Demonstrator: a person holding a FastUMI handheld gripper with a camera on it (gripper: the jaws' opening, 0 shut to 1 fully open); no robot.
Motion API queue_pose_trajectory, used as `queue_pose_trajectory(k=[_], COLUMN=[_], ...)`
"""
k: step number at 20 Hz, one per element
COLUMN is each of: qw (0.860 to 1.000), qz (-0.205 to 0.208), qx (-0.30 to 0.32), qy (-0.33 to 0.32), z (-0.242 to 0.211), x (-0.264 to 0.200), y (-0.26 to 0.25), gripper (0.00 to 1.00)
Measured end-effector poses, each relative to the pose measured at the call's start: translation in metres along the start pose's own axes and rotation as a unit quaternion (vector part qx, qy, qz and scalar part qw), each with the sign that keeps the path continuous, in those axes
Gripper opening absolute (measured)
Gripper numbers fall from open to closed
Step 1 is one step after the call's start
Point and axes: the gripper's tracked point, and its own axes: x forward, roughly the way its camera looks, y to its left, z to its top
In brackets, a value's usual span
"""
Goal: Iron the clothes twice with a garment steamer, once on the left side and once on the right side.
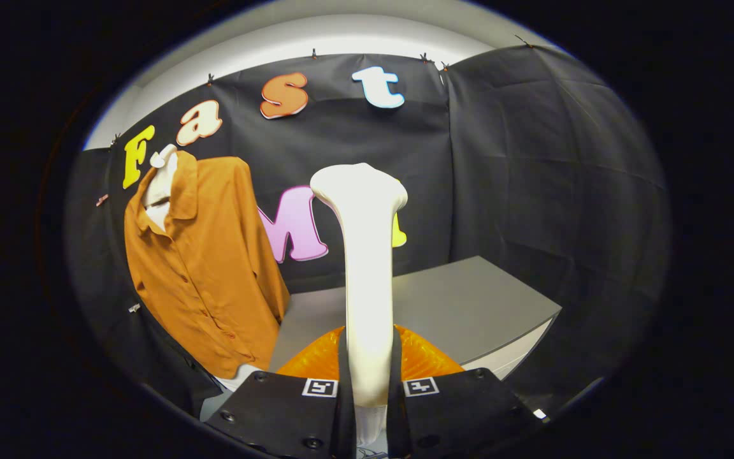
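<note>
1. My tool (367, 398) is closed on the garment steamer (367, 268) — both fingers press the sides of its pale handle low down, and the handle rises straight up between them to the flared steam head at the top.

2. Just beyond the fingers, at the foot of the handle, sits a translucent orange part (427, 360); I take it for the steamer's water tank, though I can't be sure.

3. The clothes to be ironed are a rust-orange shirt (204, 268), hanging on a hanger (162, 167) against the booth wall beyond the bench's (469, 306) near left corner. Its button placket faces me and its hem falls about level with the bench's left edge.

4. The steam head stands well apart from the shirt, off to its right and over the bench, so I judge neither pass has begun — the step in hand is carrying the steamer across to the garment.

5. The next move calls for swinging the head left until it meets the fabric high on one side of the placket, then drawing it down that side. The other side remains to do after that.

6. The shirt hangs loose, so it may sway away from the head if I push.
</note>
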Motion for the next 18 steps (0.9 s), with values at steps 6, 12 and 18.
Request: queue_pose_trajectory(k=[6, 12, 18], qw=[0.997, 0.993, 0.989], qz=[0.028, 0.035, 0.052], qx=[0.005, -0.029, -0.045], qy=[-0.07, -0.114, -0.128], z=[0.029, 0.048, 0.046], x=[-0.046, -0.074, -0.07], y=[0.058, 0.107, 0.174], gripper=[0.22, 0.22, 0.22])
